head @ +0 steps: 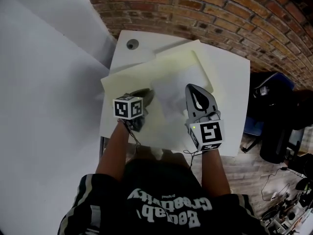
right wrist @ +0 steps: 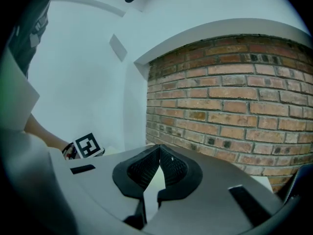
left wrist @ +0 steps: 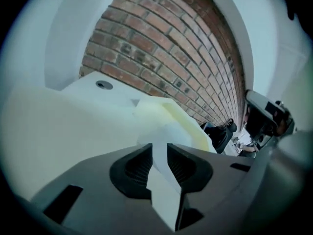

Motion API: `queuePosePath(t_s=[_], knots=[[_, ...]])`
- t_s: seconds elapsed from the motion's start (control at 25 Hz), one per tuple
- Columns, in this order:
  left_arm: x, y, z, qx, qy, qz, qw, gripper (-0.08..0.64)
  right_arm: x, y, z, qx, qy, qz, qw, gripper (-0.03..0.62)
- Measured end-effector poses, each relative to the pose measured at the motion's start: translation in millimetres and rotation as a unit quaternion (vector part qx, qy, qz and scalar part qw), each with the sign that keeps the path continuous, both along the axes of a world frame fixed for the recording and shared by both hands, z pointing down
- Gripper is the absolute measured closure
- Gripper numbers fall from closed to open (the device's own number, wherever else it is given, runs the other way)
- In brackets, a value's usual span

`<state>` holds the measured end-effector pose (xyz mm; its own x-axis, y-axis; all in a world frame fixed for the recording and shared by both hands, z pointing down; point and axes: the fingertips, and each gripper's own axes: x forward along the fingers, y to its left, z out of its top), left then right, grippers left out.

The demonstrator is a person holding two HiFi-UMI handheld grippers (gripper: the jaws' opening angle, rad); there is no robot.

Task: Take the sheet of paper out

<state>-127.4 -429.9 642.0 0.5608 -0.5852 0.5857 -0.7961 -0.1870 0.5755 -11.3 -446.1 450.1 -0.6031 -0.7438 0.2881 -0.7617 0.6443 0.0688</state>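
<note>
A pale yellow folder (head: 126,80) lies on the white table (head: 230,77), with a white sheet of paper (head: 170,96) resting across its middle. My left gripper (head: 146,96) hovers over the folder's near left part. In the left gripper view the left gripper (left wrist: 159,148) has its jaws apart, and the white sheet (left wrist: 162,131) shows through the gap without the pads pressing on it. My right gripper (head: 191,88) points at the sheet's right side. Seen in its own view, the right gripper (right wrist: 159,153) has its tips touching and nothing shows between them.
A round cable hole (head: 132,44) sits in the table's far left corner. A brick wall (head: 220,13) runs behind the table and a white panel (head: 44,82) stands to the left. A dark chair (head: 274,116) and cables (head: 288,199) are on the floor at the right.
</note>
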Motion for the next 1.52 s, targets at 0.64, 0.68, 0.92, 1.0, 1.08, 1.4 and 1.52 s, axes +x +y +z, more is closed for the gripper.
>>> queuePosePath(t_s=[0.64, 0.68, 0.92, 1.0, 1.08, 1.4, 1.52], knots=[[24.4, -22.2, 33.0, -0.079, 0.176, 0.052, 0.9798, 0.426, -3.9, -17.5, 15.0, -0.01, 0.042, 0.038, 0.998, 0.598], [27.5, -24.2, 31.6, -0.078, 0.179, 0.058, 0.9791, 0.426, -3.1, -18.4, 15.6, -0.01, 0.043, 0.041, 0.998, 0.598], [49.5, -32.8, 17.1, -0.072, 0.238, 0.069, 0.9662, 0.428, 5.2, -22.2, 17.1, -0.012, 0.047, 0.054, 0.997, 0.598], [57.5, -33.0, 13.5, -0.074, 0.254, 0.073, 0.9615, 0.428, 8.4, -23.0, 17.4, -0.012, 0.048, 0.058, 0.997, 0.598], [66.2, -29.7, 11.1, -0.08, 0.267, 0.082, 0.957, 0.43, 11.1, -23.9, 17.6, -0.012, 0.05, 0.062, 0.997, 0.598], [96.6, -5.3, 6.1, -0.101, 0.299, 0.107, 0.9429, 0.431, 16.3, -27.4, 20.8, -0.012, 0.052, 0.071, 0.996, 0.598], [99.3, -10.3, 10.0, -0.098, 0.281, 0.114, 0.9478, 0.433, 17.0, -27.4, 21.5, -0.013, 0.053, 0.073, 0.996, 0.598]])
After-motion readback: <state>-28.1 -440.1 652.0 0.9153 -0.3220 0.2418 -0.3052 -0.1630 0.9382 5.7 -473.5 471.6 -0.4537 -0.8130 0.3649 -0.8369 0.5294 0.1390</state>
